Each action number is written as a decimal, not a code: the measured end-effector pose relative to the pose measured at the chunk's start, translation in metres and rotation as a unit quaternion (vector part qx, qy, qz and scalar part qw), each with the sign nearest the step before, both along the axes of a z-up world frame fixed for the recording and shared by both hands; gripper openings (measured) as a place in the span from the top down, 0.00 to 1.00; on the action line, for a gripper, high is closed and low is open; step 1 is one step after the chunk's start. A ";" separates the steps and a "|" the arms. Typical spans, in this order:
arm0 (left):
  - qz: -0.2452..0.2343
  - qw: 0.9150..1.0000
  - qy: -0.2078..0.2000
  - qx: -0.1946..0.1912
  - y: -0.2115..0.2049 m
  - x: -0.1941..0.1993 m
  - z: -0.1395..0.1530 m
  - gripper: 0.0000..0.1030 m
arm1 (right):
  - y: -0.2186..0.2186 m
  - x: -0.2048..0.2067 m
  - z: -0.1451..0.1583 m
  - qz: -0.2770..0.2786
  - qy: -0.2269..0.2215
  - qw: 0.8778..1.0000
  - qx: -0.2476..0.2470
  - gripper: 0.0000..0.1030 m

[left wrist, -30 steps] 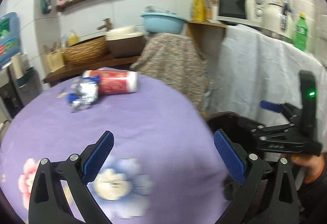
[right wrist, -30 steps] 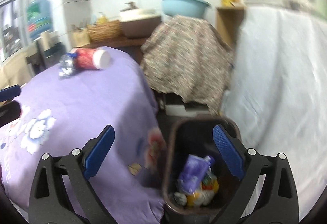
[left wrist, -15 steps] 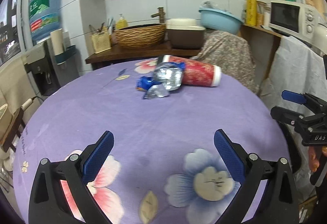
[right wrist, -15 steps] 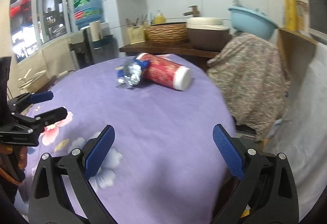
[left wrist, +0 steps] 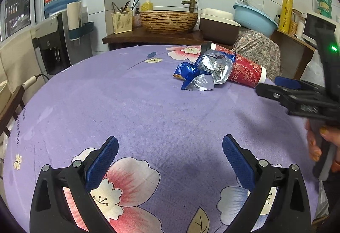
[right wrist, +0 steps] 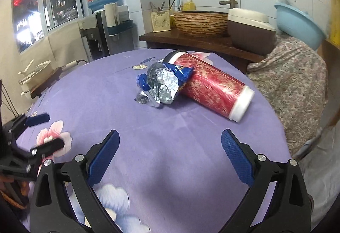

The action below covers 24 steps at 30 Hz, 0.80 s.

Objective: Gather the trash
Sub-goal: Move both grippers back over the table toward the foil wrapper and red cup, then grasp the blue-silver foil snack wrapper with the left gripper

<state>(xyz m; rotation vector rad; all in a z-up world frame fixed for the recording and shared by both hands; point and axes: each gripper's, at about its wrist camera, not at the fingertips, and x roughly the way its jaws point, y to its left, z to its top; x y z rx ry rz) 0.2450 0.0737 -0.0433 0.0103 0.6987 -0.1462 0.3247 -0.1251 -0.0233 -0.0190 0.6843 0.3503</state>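
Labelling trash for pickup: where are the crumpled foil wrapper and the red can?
crumpled foil wrapper [right wrist: 164, 84], right wrist view, on its silver inner side.
red can [right wrist: 214, 90], right wrist view, on the middle of its red body.

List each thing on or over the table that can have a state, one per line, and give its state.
Cup: on its side, on the table.
Wrapper: crumpled, torn open, leaning against the cup.
Left hand-held gripper: open, empty, over the table.
Right hand-held gripper: open, empty, over the table.
Tablecloth: spread flat.
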 end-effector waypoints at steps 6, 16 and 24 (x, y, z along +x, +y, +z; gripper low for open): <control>-0.002 1.000 -0.012 -0.017 0.004 0.001 0.002 0.06 | 0.017 0.053 -0.018 -0.022 0.039 0.999 0.023 0.24; -0.006 1.000 0.007 -0.017 0.006 0.013 -0.002 0.06 | 0.027 0.056 -0.021 -0.020 0.033 0.999 -0.015 0.31; -0.024 0.999 -0.003 -0.027 -0.033 0.068 0.011 0.06 | -0.006 0.036 -0.003 -0.036 0.005 0.999 -0.025 0.31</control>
